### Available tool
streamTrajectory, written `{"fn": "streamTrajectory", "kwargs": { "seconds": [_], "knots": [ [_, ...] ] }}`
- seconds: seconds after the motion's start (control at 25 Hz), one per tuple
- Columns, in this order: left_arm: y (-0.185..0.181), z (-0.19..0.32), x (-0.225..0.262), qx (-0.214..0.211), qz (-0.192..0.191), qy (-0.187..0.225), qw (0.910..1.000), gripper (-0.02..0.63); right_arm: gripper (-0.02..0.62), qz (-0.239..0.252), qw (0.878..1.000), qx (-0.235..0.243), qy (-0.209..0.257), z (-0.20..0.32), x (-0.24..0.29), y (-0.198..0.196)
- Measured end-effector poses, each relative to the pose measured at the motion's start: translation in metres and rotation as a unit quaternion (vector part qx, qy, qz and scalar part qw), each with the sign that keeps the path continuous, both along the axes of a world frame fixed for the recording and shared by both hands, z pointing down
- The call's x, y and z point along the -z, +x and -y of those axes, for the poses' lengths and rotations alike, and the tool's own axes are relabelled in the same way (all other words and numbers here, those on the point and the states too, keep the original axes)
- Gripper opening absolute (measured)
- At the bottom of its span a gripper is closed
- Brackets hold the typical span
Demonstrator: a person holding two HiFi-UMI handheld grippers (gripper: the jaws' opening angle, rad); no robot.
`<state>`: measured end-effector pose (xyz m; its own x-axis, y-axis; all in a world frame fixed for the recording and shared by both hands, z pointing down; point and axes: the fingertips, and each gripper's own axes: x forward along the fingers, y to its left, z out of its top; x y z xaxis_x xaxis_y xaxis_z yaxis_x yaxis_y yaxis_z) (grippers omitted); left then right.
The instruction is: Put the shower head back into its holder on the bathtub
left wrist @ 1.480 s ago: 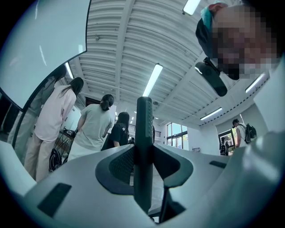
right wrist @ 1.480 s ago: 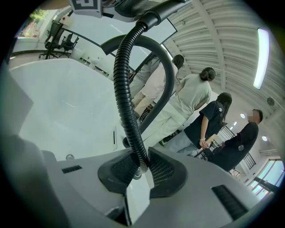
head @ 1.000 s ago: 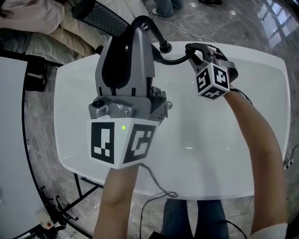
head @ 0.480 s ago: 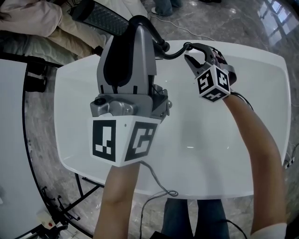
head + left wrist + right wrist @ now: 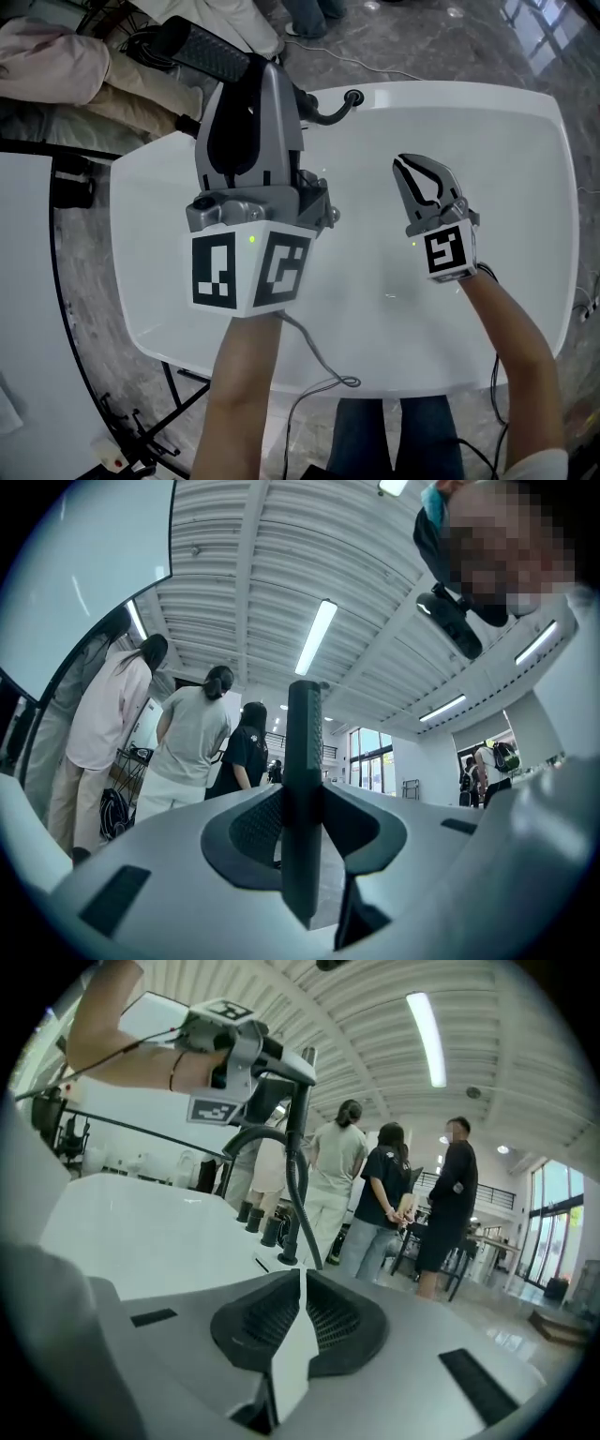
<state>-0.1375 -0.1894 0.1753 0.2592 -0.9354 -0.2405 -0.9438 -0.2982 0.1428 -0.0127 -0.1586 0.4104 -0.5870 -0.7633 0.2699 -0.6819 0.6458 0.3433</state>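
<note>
Right gripper (image 5: 404, 165) has quit the hose (image 5: 300, 1206), jaws just closed, empty — left gripper (image 5: 267, 75), clamping the shower head (image 5: 202, 45), likely seats it alone.

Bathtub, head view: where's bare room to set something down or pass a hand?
Free: the bathtub basin's middle and its whole right end. Crowded: the far left rim, where the left gripper, shut on the shower head, sits by the hose and black fittings.
</note>
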Motion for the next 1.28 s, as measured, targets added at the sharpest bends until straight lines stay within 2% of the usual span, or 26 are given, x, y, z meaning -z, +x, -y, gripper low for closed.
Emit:
{"fn": "streamTrajectory", "kwargs": {
  "seconds": [0.12, 0.36, 0.56, 0.88, 1.04, 1.28],
  "knots": [
    [0.005, 0.003, -0.006, -0.001, 0.004, -0.008, 1.0, 0.126, 0.006, 0.002, 1.0, -0.011, -0.014, -0.031, -0.007, 0.019],
    [0.013, 0.012, -0.02, 0.002, 0.009, -0.023, 0.9997, 0.126, 0.008, -0.002, 0.998, -0.052, -0.047, -0.076, -0.026, 0.056],
    [0.018, 0.017, -0.032, 0.007, 0.012, -0.033, 0.9994, 0.126, 0.007, -0.011, 0.996, -0.065, -0.059, -0.097, -0.029, 0.072],
    [0.023, 0.024, -0.054, 0.014, 0.009, -0.05, 0.9986, 0.124, 0.006, 0.019, 0.996, -0.067, -0.059, -0.098, -0.016, 0.067],
    [0.026, 0.026, -0.063, 0.012, 0.02, -0.056, 0.9982, 0.124, 0.007, 0.04, 0.994, -0.073, -0.071, -0.089, -0.012, 0.059],
    [0.034, 0.03, -0.073, 0.002, 0.046, -0.061, 0.997, 0.124, 0.007, 0.07, 0.993, -0.075, -0.065, -0.076, 0.001, 0.048]
  ]
}}
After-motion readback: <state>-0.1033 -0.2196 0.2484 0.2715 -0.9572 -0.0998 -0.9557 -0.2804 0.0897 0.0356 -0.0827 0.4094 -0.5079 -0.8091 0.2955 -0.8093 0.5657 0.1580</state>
